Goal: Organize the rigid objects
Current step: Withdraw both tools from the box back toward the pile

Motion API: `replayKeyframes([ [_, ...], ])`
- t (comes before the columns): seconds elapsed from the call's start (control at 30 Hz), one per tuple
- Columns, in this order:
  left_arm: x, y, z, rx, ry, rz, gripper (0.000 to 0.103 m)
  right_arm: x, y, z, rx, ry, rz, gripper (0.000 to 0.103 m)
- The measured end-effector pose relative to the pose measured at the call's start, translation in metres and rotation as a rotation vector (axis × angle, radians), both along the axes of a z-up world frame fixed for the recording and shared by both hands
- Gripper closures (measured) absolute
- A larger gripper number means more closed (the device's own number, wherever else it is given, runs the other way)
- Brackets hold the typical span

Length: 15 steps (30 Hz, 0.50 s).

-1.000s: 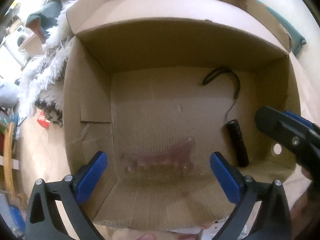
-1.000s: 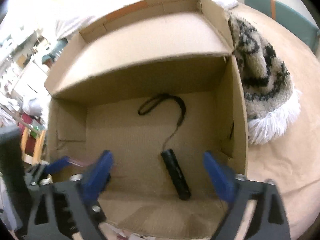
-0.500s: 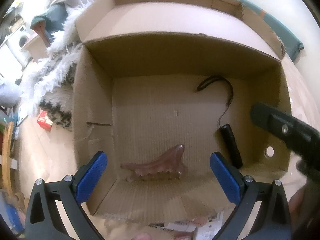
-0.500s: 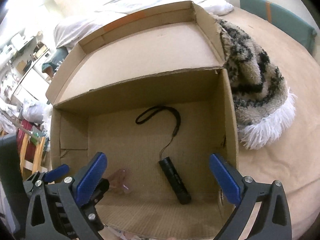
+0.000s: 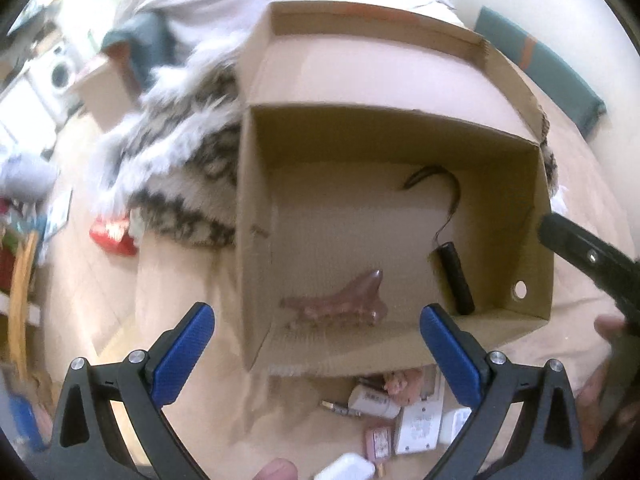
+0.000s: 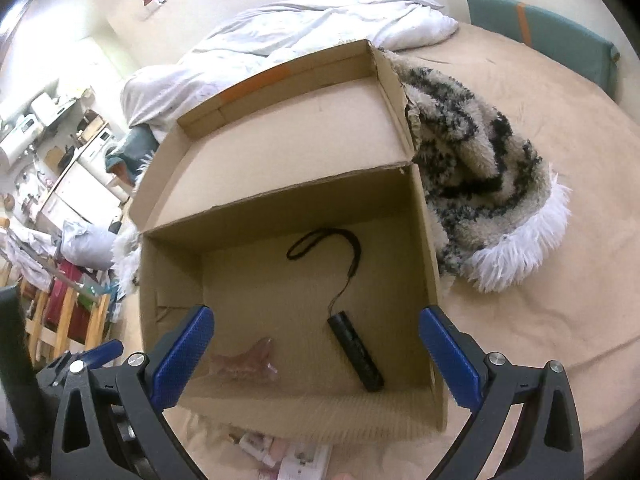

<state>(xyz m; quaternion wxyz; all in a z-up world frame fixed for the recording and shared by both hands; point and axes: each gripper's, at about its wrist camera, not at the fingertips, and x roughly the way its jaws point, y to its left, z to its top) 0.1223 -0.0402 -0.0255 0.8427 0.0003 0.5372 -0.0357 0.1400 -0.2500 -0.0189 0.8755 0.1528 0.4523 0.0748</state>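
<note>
An open cardboard box [image 5: 516,316] [image 6: 424,240] stands on the bed. Inside lie a black flashlight [image 5: 456,278] [image 6: 356,346] with a wrist strap [image 6: 340,248] and a translucent pink hair claw clip [image 5: 340,296] [image 6: 244,364]. My left gripper [image 5: 316,344] is open and empty, above the box's near left corner. My right gripper [image 6: 316,348] is open and empty, above the box's near edge. Its arm shows at the right of the left wrist view [image 5: 592,260].
Several small items lie on the beige sheet in front of the box: white packets [image 5: 416,420], a small bottle [image 5: 368,400], a pink item [image 5: 378,442]. A shaggy black-and-white blanket [image 6: 480,200] lies beside the box. A white duvet [image 6: 300,28] is behind.
The pink claw clip has come to rest on the box floor. Both grippers have pulled up and back from the box, so the loose items in front of it now show.
</note>
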Motion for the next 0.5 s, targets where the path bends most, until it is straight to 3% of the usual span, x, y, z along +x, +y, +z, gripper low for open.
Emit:
replayKeyframes([
  [0.23, -0.026, 0.034, 0.003, -0.042, 0.01, 0.093, 0.001, -0.033, -0.002, -0.003, -0.025, 0.03, 0.023, 0.0],
  [0.5, -0.053, 0.067, -0.009, -0.112, 0.095, 0.18, 0.001, -0.075, -0.011, -0.012, -0.051, 0.059, 0.009, 0.0],
])
